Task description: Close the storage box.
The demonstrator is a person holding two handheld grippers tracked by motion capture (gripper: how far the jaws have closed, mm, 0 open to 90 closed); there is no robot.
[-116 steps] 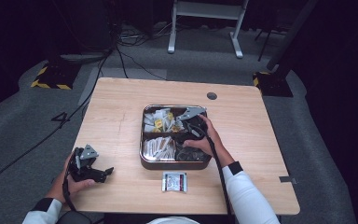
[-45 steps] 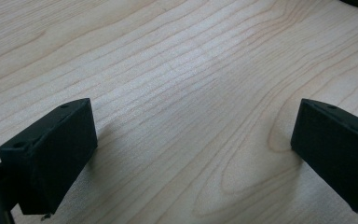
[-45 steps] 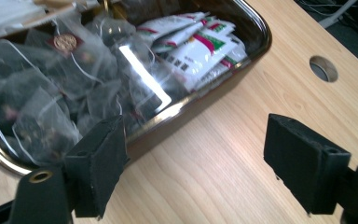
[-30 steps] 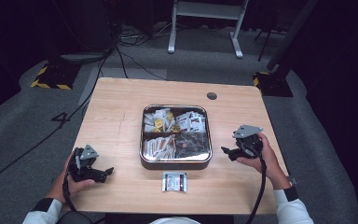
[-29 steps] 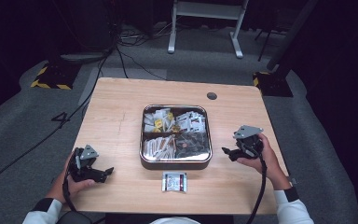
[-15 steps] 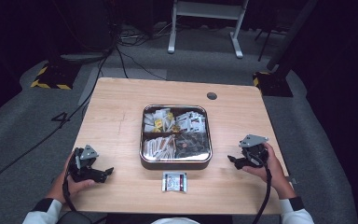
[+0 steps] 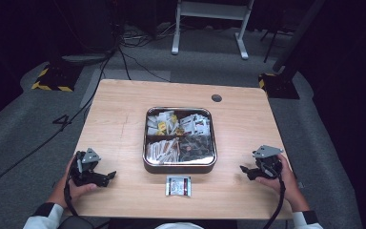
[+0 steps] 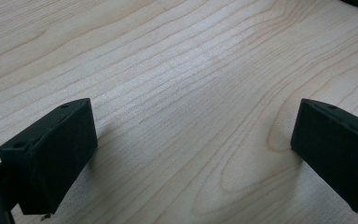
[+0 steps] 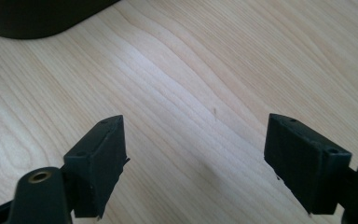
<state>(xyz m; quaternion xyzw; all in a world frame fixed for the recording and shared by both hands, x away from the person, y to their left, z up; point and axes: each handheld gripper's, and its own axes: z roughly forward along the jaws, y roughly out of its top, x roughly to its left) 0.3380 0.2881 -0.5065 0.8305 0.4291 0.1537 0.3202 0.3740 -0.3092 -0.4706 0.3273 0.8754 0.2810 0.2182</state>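
Both grippers, left (image 7: 108,175) and right (image 7: 244,169), rest wide open and empty on the table (image 7: 124,109), likely parked, flanking the tray (image 7: 179,165) and packet (image 7: 177,185).

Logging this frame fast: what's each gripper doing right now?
Left gripper: open, holding nothing, over bare table.
Right gripper: open, holding nothing, over bare table beside the tray.

— Where's the small sachet (image 7: 177,185)?

— Flat on the tabletop (image 7: 124,114), close to its near edge, just in front of the metal tray (image 7: 179,165).

— And the tray?

— Mid-table, squarish with rounded corners, four compartments full of packets.
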